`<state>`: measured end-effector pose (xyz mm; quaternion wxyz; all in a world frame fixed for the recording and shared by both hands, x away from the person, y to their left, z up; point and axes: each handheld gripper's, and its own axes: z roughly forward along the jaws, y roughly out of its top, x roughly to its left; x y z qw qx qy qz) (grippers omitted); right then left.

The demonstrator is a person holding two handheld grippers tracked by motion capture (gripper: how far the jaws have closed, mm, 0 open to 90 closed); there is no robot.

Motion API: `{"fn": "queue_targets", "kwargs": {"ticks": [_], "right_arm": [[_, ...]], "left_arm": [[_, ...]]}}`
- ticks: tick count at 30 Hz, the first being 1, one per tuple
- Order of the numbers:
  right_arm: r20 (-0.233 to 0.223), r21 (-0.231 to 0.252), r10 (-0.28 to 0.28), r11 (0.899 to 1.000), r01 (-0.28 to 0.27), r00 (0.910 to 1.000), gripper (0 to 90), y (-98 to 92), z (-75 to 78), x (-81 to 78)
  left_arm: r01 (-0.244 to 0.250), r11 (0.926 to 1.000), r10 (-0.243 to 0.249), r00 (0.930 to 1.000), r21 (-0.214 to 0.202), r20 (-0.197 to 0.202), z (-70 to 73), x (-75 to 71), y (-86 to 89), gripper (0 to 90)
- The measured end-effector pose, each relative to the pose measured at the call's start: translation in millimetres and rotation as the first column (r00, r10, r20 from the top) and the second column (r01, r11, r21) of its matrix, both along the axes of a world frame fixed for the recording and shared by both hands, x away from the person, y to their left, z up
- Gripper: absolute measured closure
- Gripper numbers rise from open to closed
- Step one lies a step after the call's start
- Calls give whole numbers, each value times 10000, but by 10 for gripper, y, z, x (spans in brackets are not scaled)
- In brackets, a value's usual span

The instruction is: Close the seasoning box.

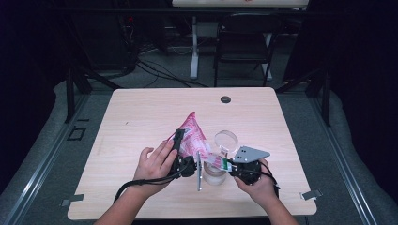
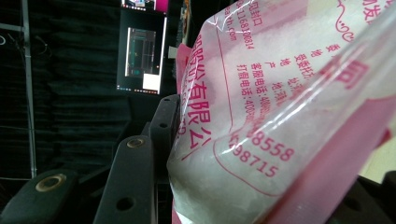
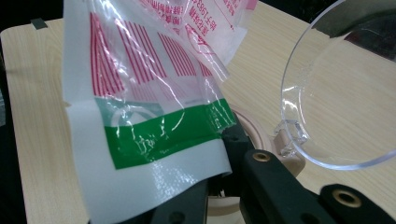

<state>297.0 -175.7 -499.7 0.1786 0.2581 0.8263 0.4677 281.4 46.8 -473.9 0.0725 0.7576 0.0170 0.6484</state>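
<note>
A pink and clear plastic bag [image 1: 191,136] of white grains hangs tilted over the table, held from both sides. My left gripper [image 1: 184,143] is shut on the bag's full body [image 2: 280,116], with one black jaw against its left face and the other at its lower right. My right gripper [image 1: 230,165] is shut on the bag's white and green printed end [image 3: 154,140], which it pinches flat between its jaws. This end lies over a clear glass jar [image 1: 215,177]. The jar's round clear lid [image 1: 226,139] stands swung open behind it, and shows large in the right gripper view [image 3: 336,93].
The light wooden table [image 1: 141,112] has a dark round grommet [image 1: 225,99] near its far edge. A folding chair [image 1: 244,42] and a desk leg [image 1: 194,51] stand on the floor beyond. Bare tabletop lies to the left and far side.
</note>
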Motion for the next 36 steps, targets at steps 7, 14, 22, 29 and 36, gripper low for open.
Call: {"fn": "queue_targets", "kwargs": {"ticks": [7,14,22,29,36], "right_arm": [[-33,39,14,10000,-14,10000,900,0,-3,1],[-25,-22,0,10000,0,10000,900,-4,-2,3],[-41,10,-35,10000,35,10000,900,-13,-5,9],[-29,-19,-47,10000,47,10000,900,-9,-9,5],[-41,16,-78,10000,78,10000,900,-17,-4,6]], "left_arm": [[47,10000,-48,10000,35,59,6,-3,-5,594],[65,10000,-66,10000,19,57,10,0,-7,593],[116,9999,-117,9999,43,107,13,3,-20,593],[49,10000,-50,10000,67,44,20,15,-25,593],[68,9999,-69,9999,90,85,34,10,-35,593]]}}
